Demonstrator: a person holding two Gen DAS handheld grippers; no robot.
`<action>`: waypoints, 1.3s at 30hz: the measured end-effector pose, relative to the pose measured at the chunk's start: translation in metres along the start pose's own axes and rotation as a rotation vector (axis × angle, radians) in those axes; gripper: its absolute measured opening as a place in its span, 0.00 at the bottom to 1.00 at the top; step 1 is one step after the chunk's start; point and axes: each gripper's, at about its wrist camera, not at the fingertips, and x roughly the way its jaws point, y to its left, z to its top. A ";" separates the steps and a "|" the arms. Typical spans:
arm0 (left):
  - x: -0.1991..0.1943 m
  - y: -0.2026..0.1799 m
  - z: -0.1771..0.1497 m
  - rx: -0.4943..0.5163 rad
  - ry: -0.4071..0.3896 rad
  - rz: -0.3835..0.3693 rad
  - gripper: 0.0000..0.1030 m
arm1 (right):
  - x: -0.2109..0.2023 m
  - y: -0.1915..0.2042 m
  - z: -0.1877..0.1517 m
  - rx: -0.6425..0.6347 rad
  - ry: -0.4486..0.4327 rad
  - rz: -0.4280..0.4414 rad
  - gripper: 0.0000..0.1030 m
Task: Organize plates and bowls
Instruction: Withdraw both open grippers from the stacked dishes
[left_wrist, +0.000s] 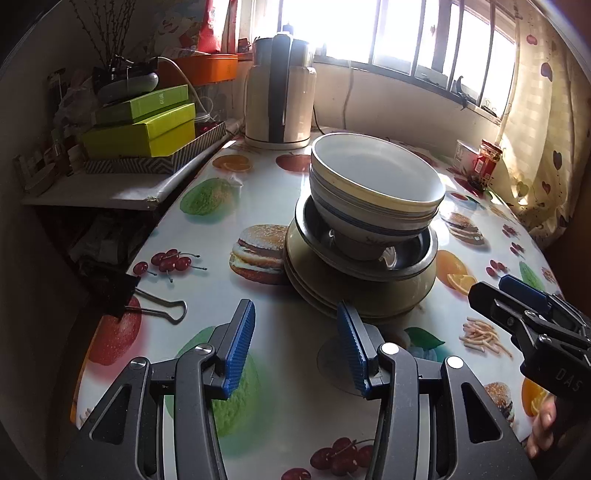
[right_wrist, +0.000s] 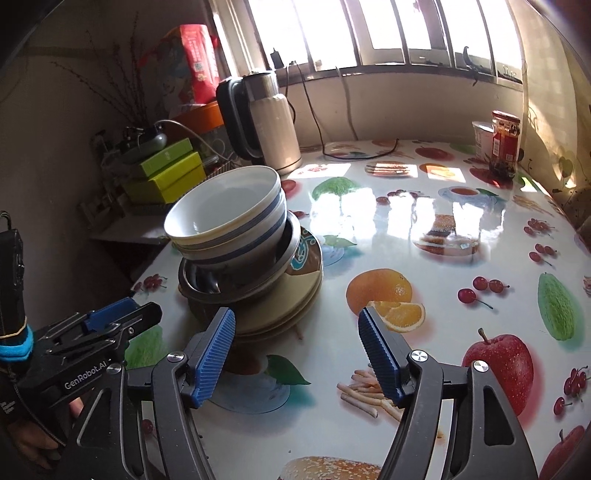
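Both tongs (left_wrist: 295, 325) (right_wrist: 297, 334) gape empty (blue pads apart) — stacked bowls (left_wrist: 373, 195) and plates (left_wrist: 354, 291) just beyond.

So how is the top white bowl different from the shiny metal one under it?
The top white bowl is ceramic with blue stripes; the metal bowl is plain shiny steel. The white bowl is deep and sits highest; the metal bowl is shallower and wider, holding the bowls above. Both are round, upright and stacked on plates.
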 end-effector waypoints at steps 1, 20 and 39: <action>0.001 -0.001 -0.002 0.001 0.001 0.001 0.46 | 0.000 0.001 -0.002 -0.005 0.002 -0.013 0.68; 0.022 -0.015 -0.028 0.019 0.076 0.003 0.46 | 0.026 0.006 -0.039 0.006 0.129 -0.079 0.68; 0.031 -0.019 -0.034 0.029 0.116 0.002 0.46 | 0.032 0.007 -0.046 0.000 0.160 -0.111 0.69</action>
